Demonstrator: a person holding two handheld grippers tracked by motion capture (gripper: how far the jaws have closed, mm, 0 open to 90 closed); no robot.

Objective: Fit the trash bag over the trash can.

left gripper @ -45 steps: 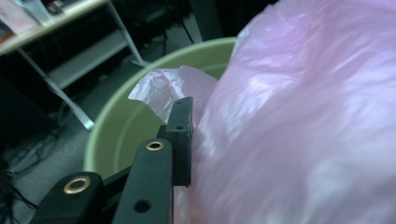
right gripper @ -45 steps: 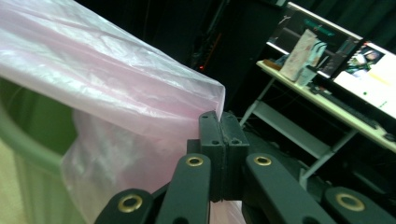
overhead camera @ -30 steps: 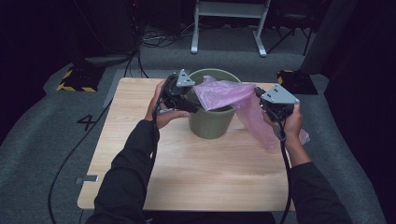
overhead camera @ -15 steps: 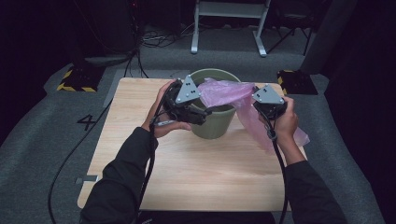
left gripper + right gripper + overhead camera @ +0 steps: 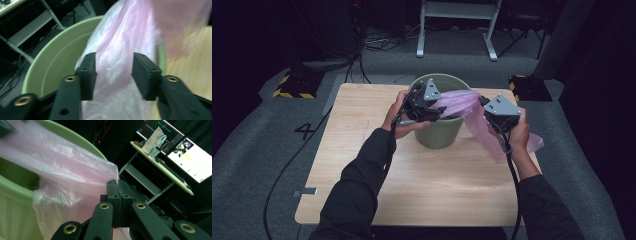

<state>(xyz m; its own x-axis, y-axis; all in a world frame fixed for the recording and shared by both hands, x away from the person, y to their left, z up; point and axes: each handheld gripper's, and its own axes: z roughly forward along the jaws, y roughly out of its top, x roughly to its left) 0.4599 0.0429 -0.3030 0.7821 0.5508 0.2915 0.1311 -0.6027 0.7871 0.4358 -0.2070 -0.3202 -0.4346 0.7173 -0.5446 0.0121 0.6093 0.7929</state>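
two grippers work the thin pink plastic bag over my round green plastic bucket: right gripper pinches its edge tight, left gripper has just been closing around it, not squeezing yet.

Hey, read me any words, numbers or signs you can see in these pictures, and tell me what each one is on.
"4": dark figure on the grey floor left of the table.
Monitor: picture and text on screen, too small to read.
Packets on the shelf: print blurred, unreadable.
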